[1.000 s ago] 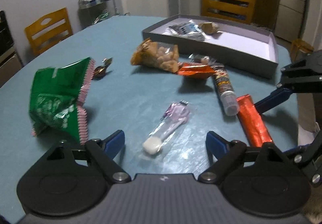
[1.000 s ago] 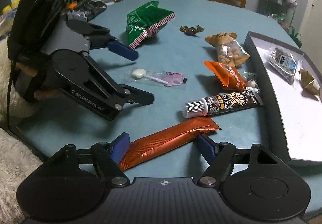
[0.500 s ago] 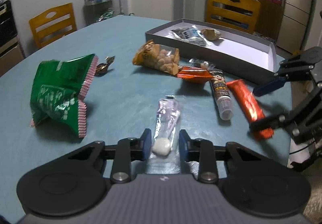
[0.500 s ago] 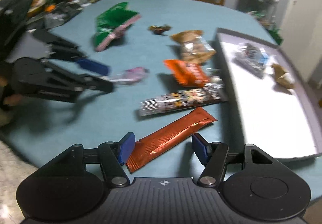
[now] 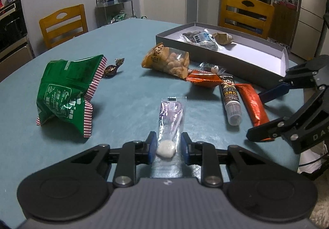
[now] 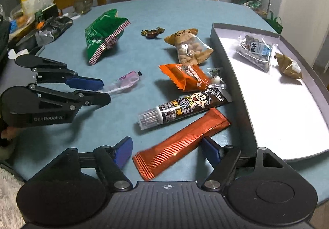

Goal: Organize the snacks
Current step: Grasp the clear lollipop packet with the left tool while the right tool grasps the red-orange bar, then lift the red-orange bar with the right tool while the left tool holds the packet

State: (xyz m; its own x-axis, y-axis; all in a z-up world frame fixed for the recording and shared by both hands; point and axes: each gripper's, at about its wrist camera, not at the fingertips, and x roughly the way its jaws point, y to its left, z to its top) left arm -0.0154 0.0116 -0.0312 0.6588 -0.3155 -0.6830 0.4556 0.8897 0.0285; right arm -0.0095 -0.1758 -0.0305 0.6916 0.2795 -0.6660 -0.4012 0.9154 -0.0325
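My left gripper (image 5: 167, 147) is shut on the white-headed end of a clear lollipop packet (image 5: 171, 117) on the blue table; it also shows in the right wrist view (image 6: 125, 81). My right gripper (image 6: 167, 149) is open, its fingers on either side of a long orange-red bar (image 6: 181, 143), also seen in the left wrist view (image 5: 253, 105). A grey box (image 6: 228, 76) at right holds a clear nut bag (image 6: 256, 51) and a gold packet (image 6: 289, 66).
On the table lie a green bag (image 5: 65, 89), a wrapped candy (image 5: 113, 68), a peanut bag (image 5: 168, 61), an orange packet (image 6: 185, 76), a small clear candy packet (image 6: 216, 79) and a dark tube (image 6: 185, 108). Wooden chairs (image 5: 61, 25) stand around it.
My left gripper closed on the lollipop packet's white end. My right gripper swung around the orange-red bar, which now lies between its open fingers.
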